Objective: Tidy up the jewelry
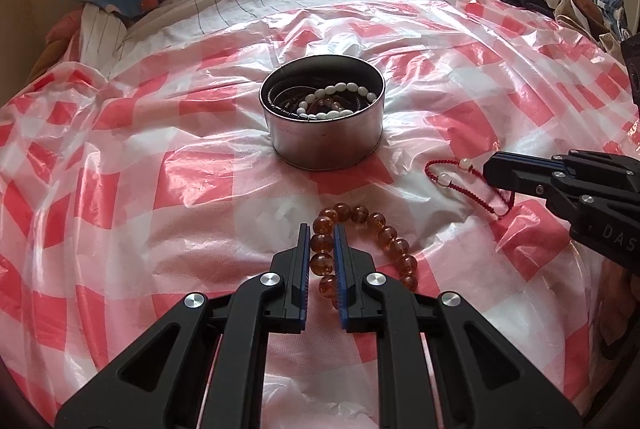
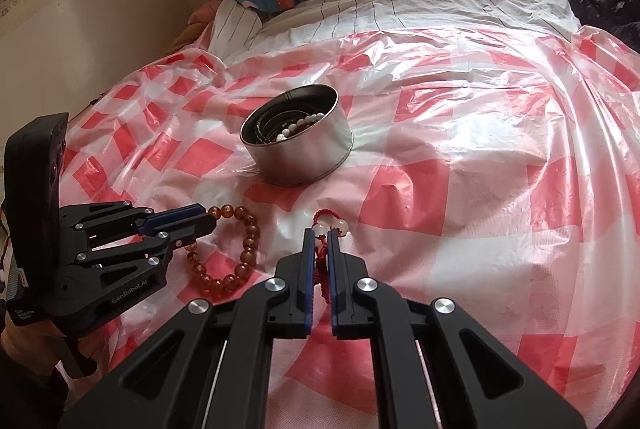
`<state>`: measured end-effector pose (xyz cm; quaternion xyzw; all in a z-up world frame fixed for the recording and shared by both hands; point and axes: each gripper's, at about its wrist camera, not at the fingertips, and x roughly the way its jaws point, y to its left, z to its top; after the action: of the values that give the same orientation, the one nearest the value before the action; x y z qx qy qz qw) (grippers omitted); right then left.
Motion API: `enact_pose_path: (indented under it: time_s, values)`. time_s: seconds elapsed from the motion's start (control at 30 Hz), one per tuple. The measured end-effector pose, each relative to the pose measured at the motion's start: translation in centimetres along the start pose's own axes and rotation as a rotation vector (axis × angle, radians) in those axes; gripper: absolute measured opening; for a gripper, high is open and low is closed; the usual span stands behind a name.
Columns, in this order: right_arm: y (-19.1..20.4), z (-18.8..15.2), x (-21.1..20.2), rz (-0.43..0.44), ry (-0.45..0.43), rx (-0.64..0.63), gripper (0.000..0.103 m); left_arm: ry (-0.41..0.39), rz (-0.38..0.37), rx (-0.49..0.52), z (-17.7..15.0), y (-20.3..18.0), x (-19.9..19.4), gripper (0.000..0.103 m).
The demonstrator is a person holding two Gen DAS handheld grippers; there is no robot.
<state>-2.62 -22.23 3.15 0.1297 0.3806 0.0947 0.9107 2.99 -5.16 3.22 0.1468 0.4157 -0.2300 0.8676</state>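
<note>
Two pieces lie loose on the checked plastic sheet (image 1: 120, 157) in front of the round metal tin (image 1: 324, 137), which already holds white bead strands and dark pieces.

Amber bead bracelet (image 1: 384, 229): hard round beads, probably on elastic, so the loop likely flops and the beads roll or slip under a flat pad. Best taken across one or two beads. Its left arc sits between the fingers of the left tongs (image 1: 322, 253); the jaws look closed onto the beads there, pads touching both sides, bracelet not yet lifted off the sheet.

Red cord bracelet (image 1: 460, 177): thin braided string with two pale beads, very light and limp, will dangle. Grab the cord itself, not the beads. In the right wrist view the cord runs down the narrow gap of the right tongs (image 2: 320, 249), pale beads just past the tips; jaws nearly together and seemingly pinching the cord.

Thin plastic underneath could get caught with either grab.

The tin stands just beyond both bracelets.
</note>
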Motion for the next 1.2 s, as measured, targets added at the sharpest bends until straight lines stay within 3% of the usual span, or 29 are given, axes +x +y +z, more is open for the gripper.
enact_pose_path:
  time_s: [0.23,0.33,0.5,0.57,0.67,0.87,1.13,1.2]
  values:
    - [-0.4,-0.2,0.8,-0.018,0.047,0.018,0.009,0.029,0.006,-0.022,-0.3,0.4,0.9,0.010]
    - [0.2,-0.3,0.7,-0.069,0.023,-0.018,0.064,0.021,0.018,-0.033,-0.2,0.7,1.0,0.011]
    - [0.9,-1.2,3.0,-0.148,0.134,-0.099,0.061,0.041,0.037,-0.006,-0.6,0.2,1.7,0.031]
    - [1.1,-1.3,3.0,-0.137,0.141,-0.116,0.032,0.051,0.045,0.012,-0.7,-0.1,2.0,0.033]
    - [0.7,-1.5,3.0,-0.119,0.153,-0.100,0.007,0.055,0.059,0.037,-0.8,-0.5,2.2,0.034]
    - [0.6,-1.1,2.2,-0.036,0.119,-0.052,0.006,0.054,0.065,0.046,-0.8,-0.7,2.2,0.035]
    - [1.1,-0.7,2.0,-0.074,0.101,-0.083,0.007,0.054,0.075,0.058,-0.8,-0.9,2.3,0.041]
    - [1.0,-0.8,2.0,-0.091,0.098,-0.079,0.034,0.053,0.078,0.060,-0.8,-0.9,2.3,0.043]
